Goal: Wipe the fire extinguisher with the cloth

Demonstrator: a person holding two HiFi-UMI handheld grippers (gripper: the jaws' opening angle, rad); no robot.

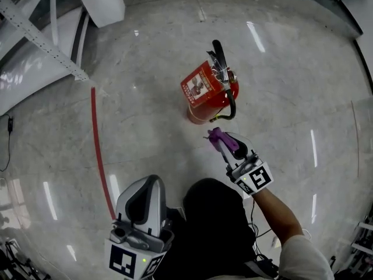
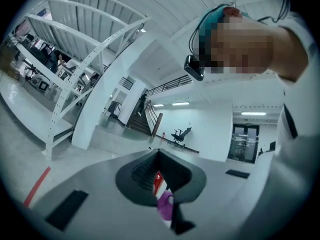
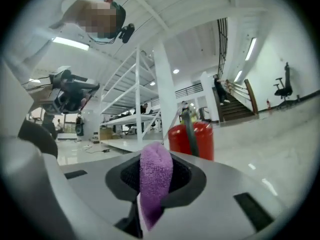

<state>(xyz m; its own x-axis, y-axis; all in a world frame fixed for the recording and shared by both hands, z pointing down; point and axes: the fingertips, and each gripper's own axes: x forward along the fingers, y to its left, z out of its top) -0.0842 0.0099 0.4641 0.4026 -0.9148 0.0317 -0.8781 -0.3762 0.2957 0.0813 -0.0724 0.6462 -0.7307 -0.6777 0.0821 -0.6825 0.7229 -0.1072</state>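
Right gripper view: right hand-held gripper [image 3: 158, 183] clenched on purple cloth [image 3: 155, 173]; the cloth's lower end is cut off. Left hand-held gripper [image 2: 159, 170] closed to a slit, empty. Fire extinguisher [image 1: 205, 95] upright on floor [image 1: 285, 86] just beyond the cloth; its base is hidden here.

A red extinguisher [image 1: 208, 92] with a black hose stands upright on the floor; the purple cloth [image 1: 221, 139], folded and pinched, hangs near it.
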